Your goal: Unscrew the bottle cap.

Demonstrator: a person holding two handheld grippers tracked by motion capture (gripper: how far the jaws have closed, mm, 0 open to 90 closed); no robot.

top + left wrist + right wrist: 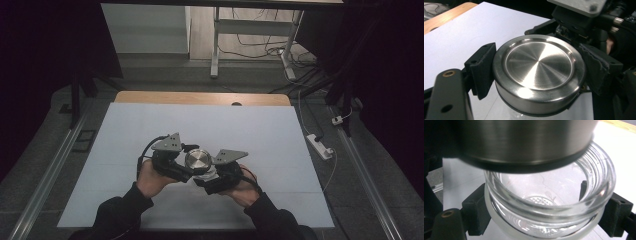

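A round brushed-metal lid (198,161) is clamped by its rim between the pads (482,68) of my left gripper (189,169), which is shut on it. Directly under the lid is a clear glass jar (549,202) with a threaded mouth, and my right gripper (546,220) is shut on the jar's body. In the right gripper view the lid (524,142) hangs over the jar's mouth and sits tilted, with a gap at the right side. Both grippers meet near the middle of the table, held above the white mat (150,120). The jar looks empty.
The white mat covers most of a wooden table whose bare far edge (200,97) has a small hole. On the floor to the right lie a white power strip (320,145) and cables. Desk legs (215,45) stand beyond the table.
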